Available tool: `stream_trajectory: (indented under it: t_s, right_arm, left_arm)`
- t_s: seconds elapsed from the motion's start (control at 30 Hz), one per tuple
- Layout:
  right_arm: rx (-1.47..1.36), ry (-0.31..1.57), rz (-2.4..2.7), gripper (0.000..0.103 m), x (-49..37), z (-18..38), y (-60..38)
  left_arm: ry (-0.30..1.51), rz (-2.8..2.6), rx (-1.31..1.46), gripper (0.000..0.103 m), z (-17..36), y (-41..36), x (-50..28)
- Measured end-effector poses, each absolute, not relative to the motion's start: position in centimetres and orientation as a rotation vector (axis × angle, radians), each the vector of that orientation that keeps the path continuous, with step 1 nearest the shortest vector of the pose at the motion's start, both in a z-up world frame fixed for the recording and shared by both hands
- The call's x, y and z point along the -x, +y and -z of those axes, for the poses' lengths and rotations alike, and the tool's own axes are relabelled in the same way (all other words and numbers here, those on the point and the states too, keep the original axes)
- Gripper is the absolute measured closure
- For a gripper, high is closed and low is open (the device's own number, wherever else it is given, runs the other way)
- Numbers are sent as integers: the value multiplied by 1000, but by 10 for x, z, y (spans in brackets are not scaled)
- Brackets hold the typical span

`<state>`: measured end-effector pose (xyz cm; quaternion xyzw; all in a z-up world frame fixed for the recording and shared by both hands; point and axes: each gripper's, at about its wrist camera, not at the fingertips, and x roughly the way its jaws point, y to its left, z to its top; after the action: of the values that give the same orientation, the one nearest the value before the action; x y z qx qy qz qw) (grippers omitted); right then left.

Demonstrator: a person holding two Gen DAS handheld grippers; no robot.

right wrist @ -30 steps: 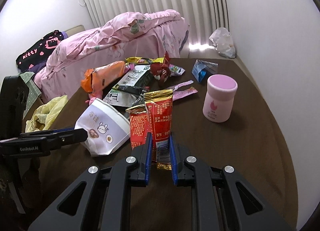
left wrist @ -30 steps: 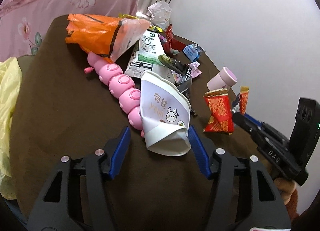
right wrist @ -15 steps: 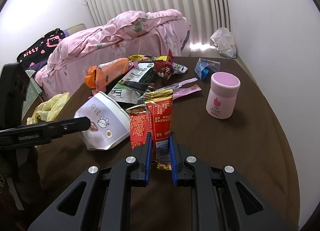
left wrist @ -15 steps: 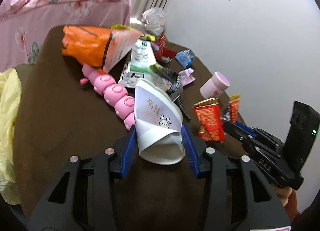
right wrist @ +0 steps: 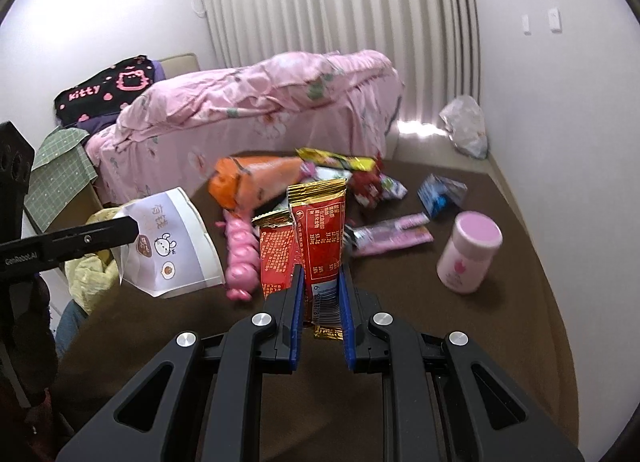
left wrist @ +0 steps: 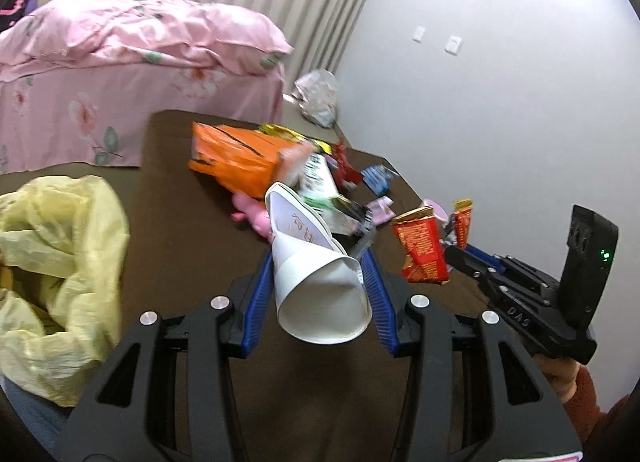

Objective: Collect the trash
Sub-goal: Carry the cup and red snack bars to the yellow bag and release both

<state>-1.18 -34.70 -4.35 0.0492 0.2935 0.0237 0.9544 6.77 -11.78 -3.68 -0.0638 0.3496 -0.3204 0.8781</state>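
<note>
Currently left hand-held gripper [left wrist: 318, 294] is pinching the light, crushable white paper cup [left wrist: 316, 282] mid-body; right hand-held gripper [right wrist: 319, 320] is clamping slippery-looking red foil wrappers [right wrist: 316, 238], probably two.

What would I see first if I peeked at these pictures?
Two black grabbers, each holding rubbish above the brown table: the left gripper pinches a squashed white paper cup, the right gripper a red snack wrapper. Behind sits a pink bed, and a yellow bag waits at the left.
</note>
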Motion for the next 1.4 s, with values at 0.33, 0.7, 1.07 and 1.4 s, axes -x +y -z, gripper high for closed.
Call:
stream_trajectory:
  t_s: [0.33, 0.7, 1.07, 1.4]
  right_arm:
    - [-23, 546, -246, 87, -33, 1, -267]
    - [80, 630, -508, 87, -120, 15, -137]
    - [111, 755, -578, 87, -167, 58, -87]
    - [99, 775, -602, 86, -168, 69, -78]
  left_arm:
    - [552, 265, 148, 61, 0, 7, -79]
    - [656, 89, 268, 61, 58, 83, -87]
    - [676, 23, 306, 61, 77, 96, -103]
    - [709, 6, 351, 60, 86, 102, -115]
